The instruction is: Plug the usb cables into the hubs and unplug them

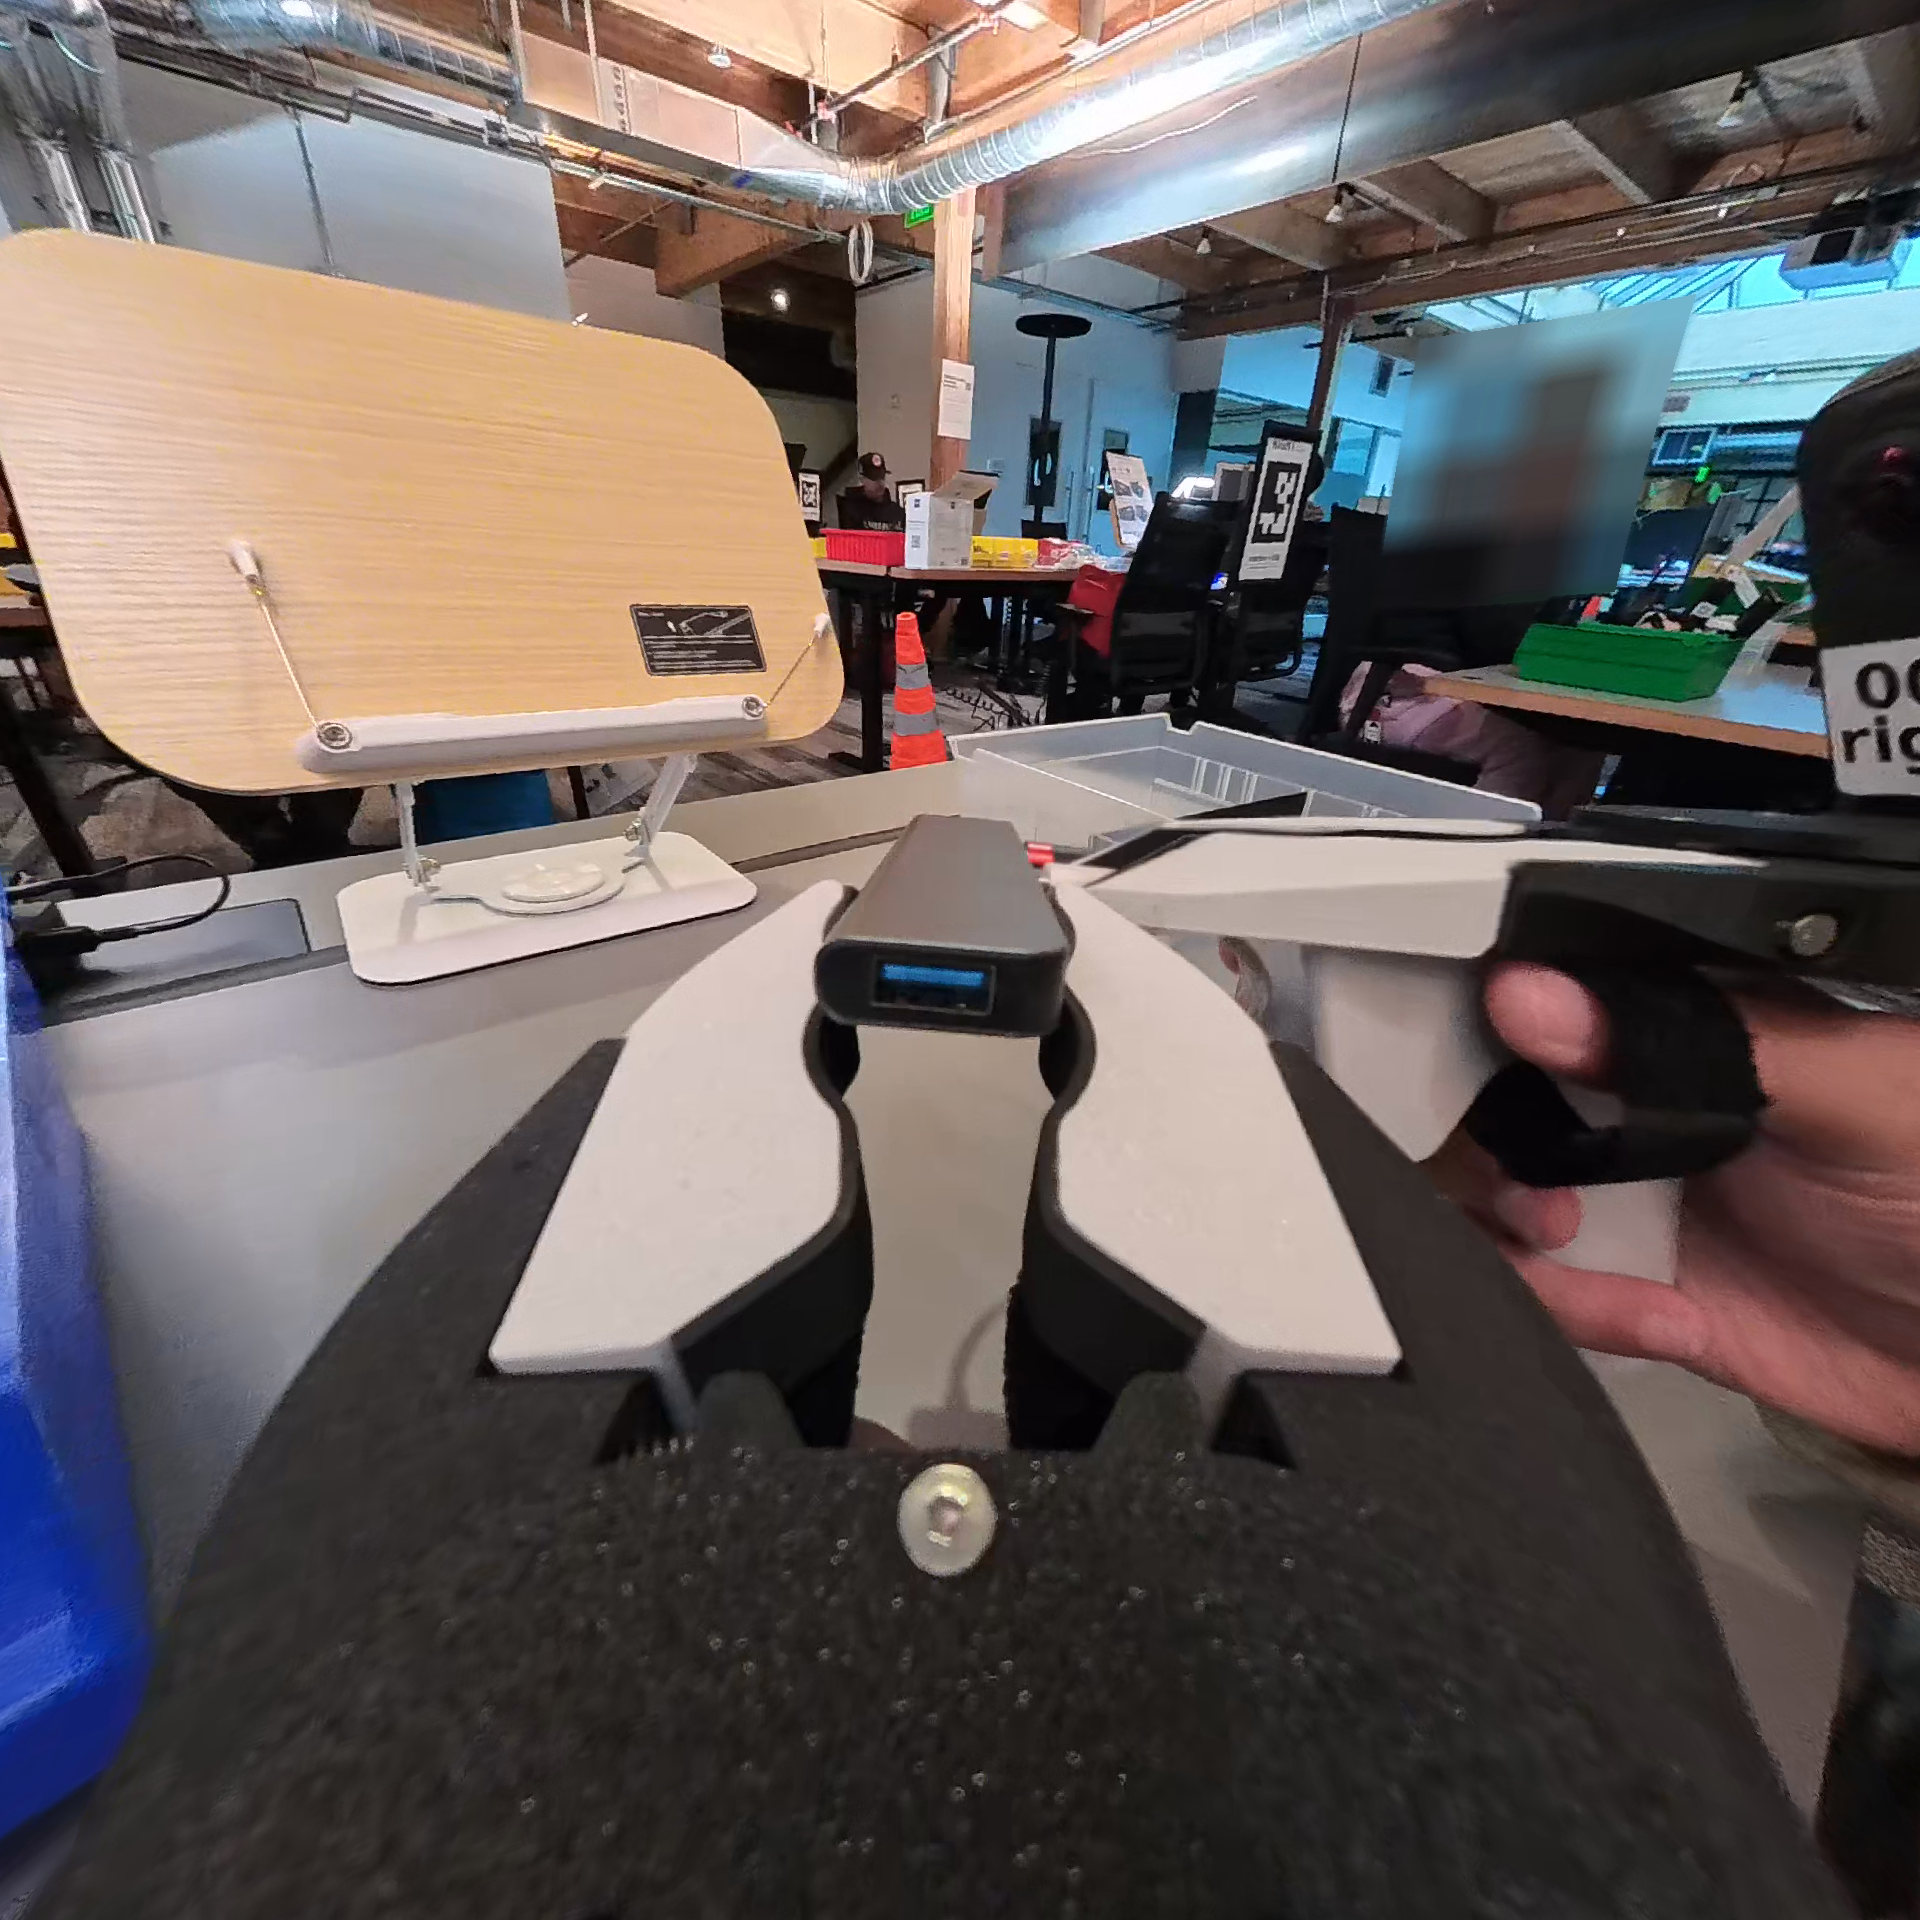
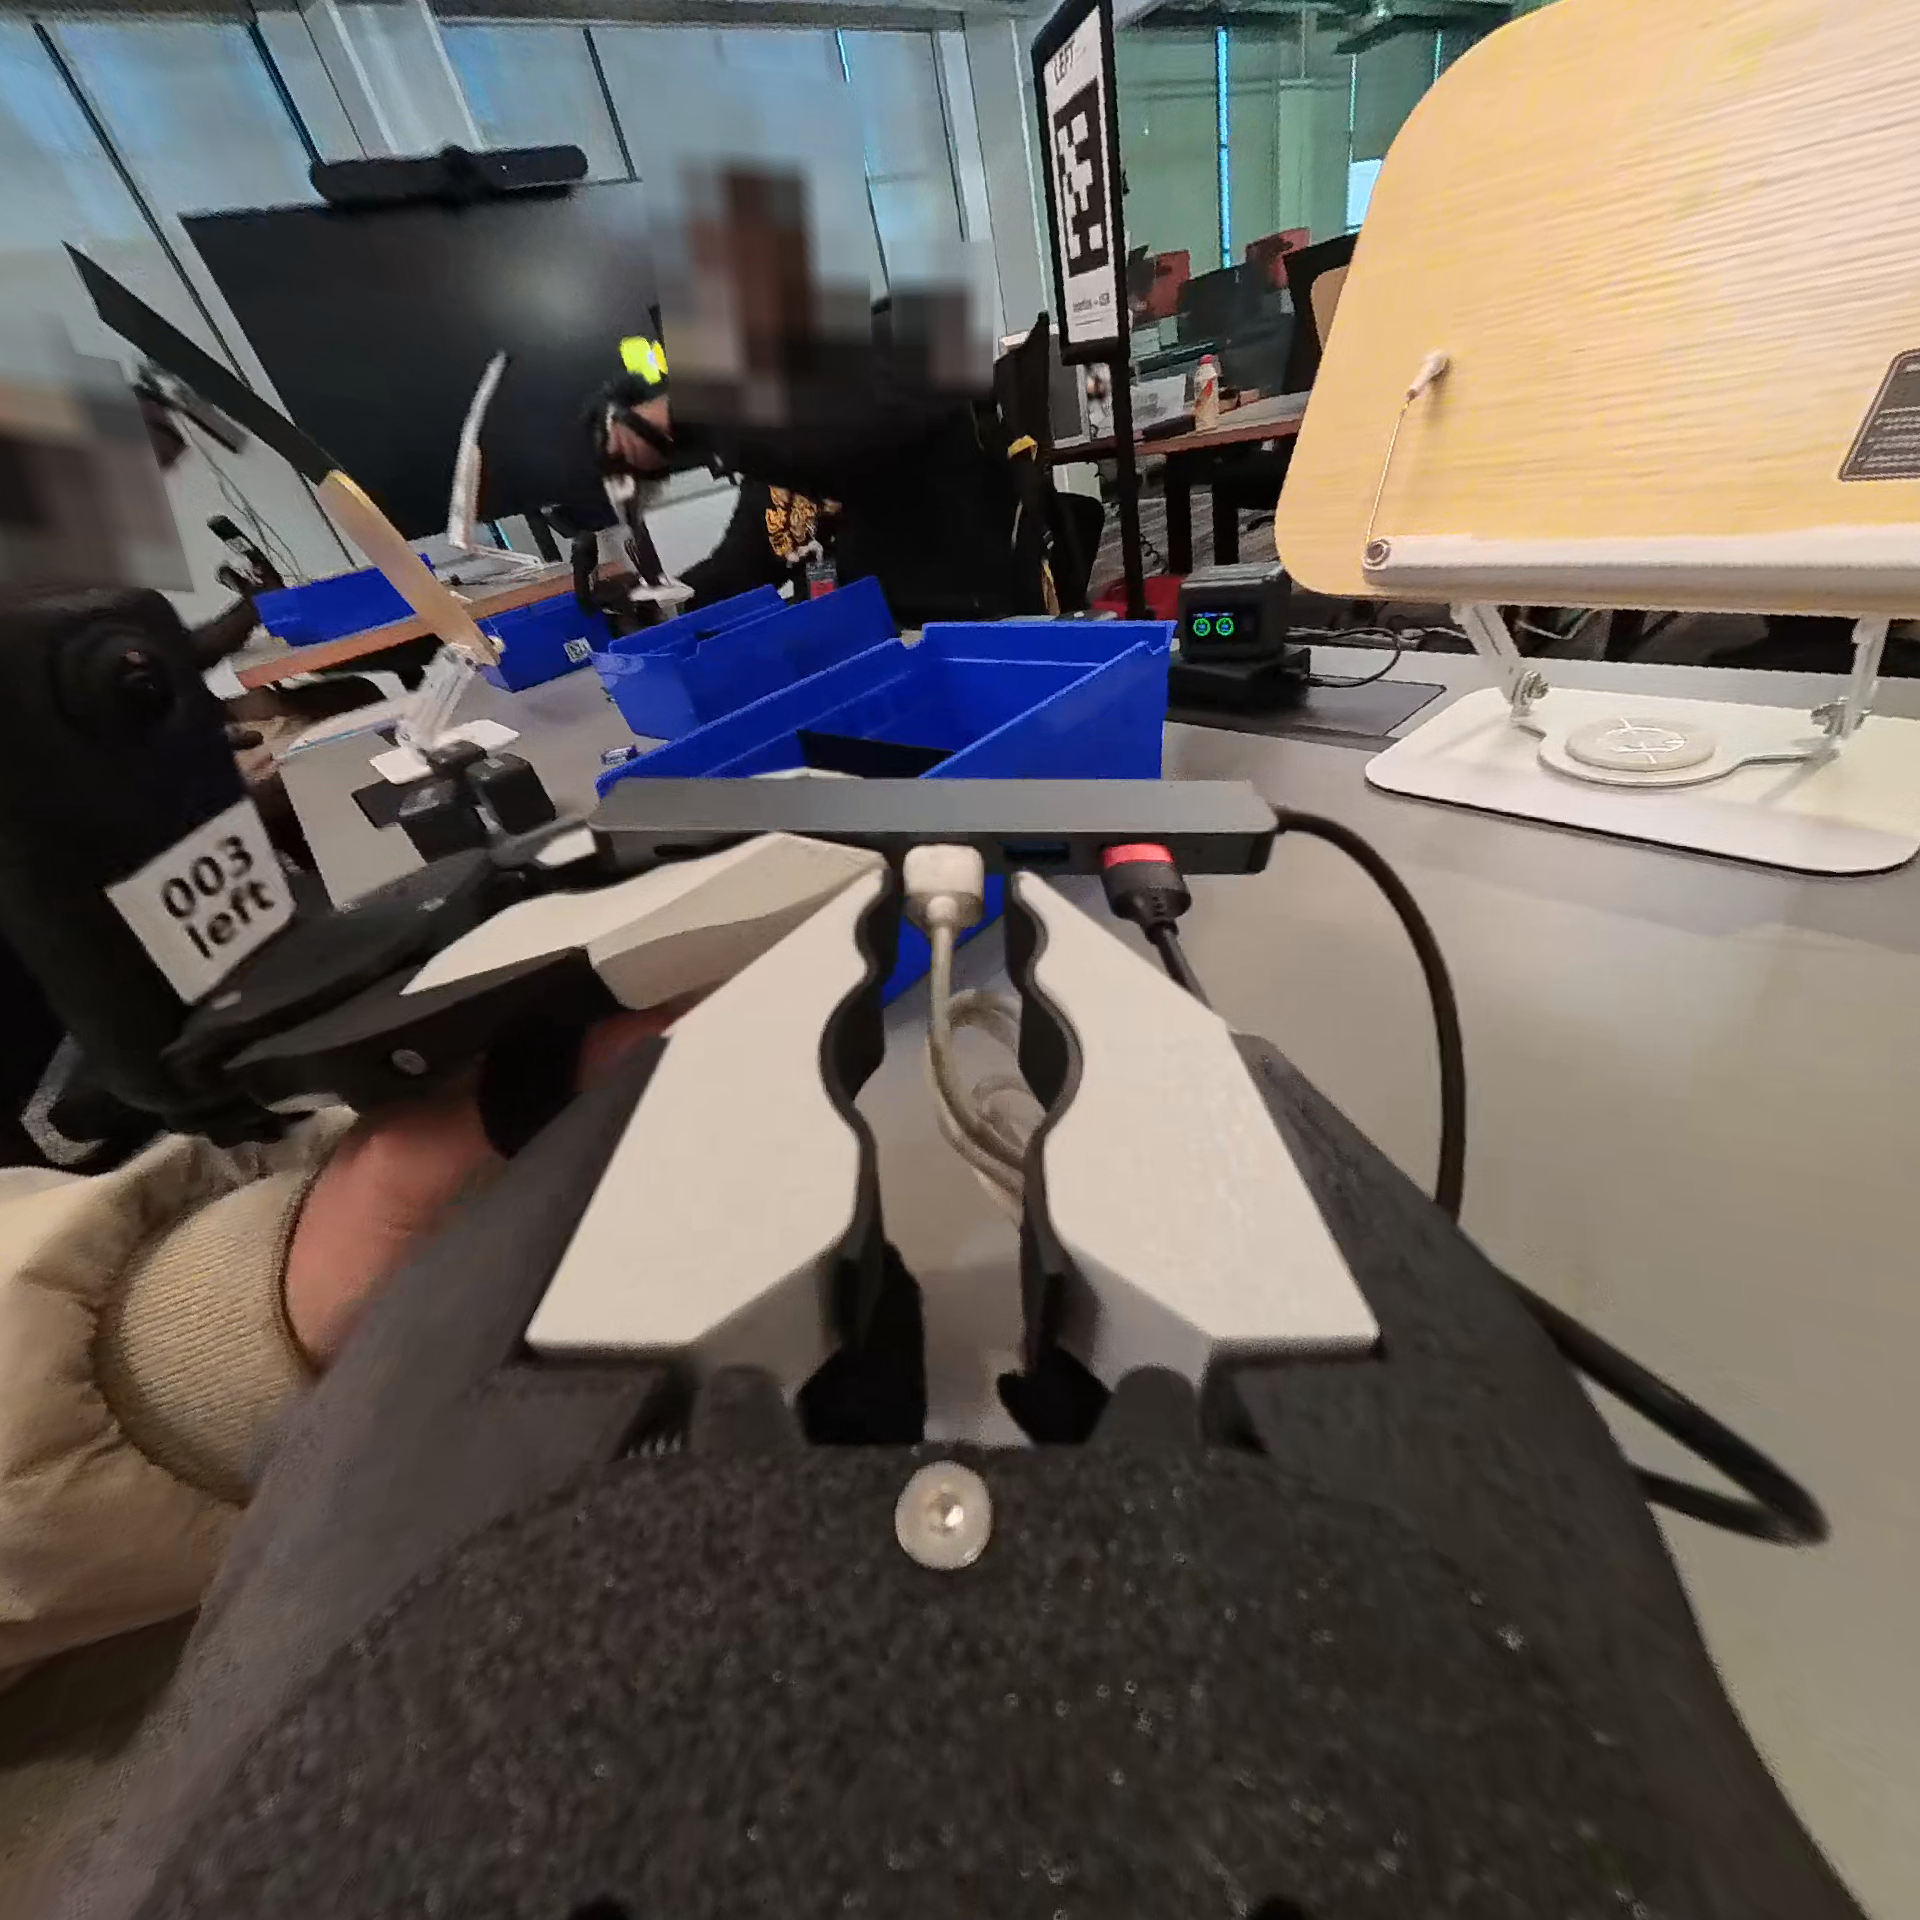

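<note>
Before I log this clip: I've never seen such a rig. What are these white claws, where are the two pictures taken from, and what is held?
They are two hand-held grippers, each carrying a camera that looks along its fingers. The left wrist view shows the left gripper clamping a dark USB hub end-on, above the grey table. The right wrist view shows the right gripper with its fingers either side of a white USB plug seated in the hub; whether they grip it is unclear. A red-collared black plug sits in another port. A wooden book stand stands behind.

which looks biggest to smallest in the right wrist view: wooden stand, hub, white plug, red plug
1. wooden stand
2. hub
3. white plug and red plug look about alike, so no ranking.
The stand sits farther from the camera than the hub, yet looks much larger.
</note>
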Available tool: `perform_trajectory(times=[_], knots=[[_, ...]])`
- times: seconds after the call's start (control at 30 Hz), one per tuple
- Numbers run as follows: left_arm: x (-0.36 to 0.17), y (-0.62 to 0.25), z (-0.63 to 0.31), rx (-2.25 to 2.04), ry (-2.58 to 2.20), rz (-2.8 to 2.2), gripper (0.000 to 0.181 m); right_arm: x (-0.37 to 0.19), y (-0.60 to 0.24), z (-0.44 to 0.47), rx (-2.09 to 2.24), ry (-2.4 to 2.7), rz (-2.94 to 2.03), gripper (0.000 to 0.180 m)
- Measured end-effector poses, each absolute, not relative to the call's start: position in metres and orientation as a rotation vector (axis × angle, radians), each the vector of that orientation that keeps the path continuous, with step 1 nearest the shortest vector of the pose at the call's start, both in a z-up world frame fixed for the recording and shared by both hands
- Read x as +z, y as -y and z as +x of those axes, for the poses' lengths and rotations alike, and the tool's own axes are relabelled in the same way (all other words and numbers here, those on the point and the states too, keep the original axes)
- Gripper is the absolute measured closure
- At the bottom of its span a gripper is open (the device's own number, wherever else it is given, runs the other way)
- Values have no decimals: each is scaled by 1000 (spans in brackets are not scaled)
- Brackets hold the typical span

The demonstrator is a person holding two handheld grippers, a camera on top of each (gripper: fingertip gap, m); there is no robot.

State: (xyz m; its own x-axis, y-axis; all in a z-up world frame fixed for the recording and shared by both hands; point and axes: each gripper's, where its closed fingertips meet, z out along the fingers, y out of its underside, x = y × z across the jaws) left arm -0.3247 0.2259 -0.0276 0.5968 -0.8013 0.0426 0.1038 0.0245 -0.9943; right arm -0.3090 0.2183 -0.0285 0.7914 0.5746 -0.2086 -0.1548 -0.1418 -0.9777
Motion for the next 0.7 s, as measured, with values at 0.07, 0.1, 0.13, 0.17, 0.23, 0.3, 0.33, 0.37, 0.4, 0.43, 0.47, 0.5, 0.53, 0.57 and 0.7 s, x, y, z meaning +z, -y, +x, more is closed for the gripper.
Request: perform_trajectory(times=[0.07, 0.1, 0.13, 0.17, 0.23, 0.3, 0.33, 0.37, 0.4, 0.43, 0.47, 0.5, 0.53, 0.57, 0.7], knots=[[-30, -226, -324, -775, -656, -1384, 149, -32, -219, -310, 628, 363, -1607, 165], [-31, -227, -324, -761, -663, -1383, 149, -32, -219, -309, 626, 361, -1600, 165], [-31, -227, -324, -729, -674, -1385, 149, -33, -220, -310, 627, 357, -1601, 165], [-32, -228, -325, -689, -688, -1385, 149, -35, -220, -310, 635, 359, -1606, 165], [-33, -239, -336, -641, -618, -1425, 149, -36, -220, -310, 674, 354, -1619, 165], [-36, -272, -373, -638, -434, -1506, 149, -31, -219, -301, 642, 334, -1598, 165], [-31, -280, -387, -655, -403, -1485, 149, -30, -218, -297, 630, 335, -1589, 165], [-21, -278, -390, -662, -435, -1427, 149, -30, -217, -298, 647, 352, -1591, 165], [-13, -270, -385, -651, -487, -1381, 149, -31, -217, -300, 672, 367, -1598, 165], [-11, -263, -378, -628, -532, -1368, 149, -31, -217, -302, 693, 377, -1603, 165], [-12, -257, -372, -614, -564, -1369, 149, -29, -217, -304, 720, 390, -1608, 165], [-15, -254, -368, -612, -578, -1372, 149, -21, -214, -305, 753, 410, -1596, 165], [-20, -253, -366, -616, -583, -1380, 149, -8, -208, -308, 791, 456, -1557, 165], [-26, -253, -364, -625, -594, -1397, 149, 9, -196, -313, 838, 551, -1507, 165], [-48, -260, -356, -704, -605, -1492, 149, 72, -183, -276, 668, 737, -1437, 165]])
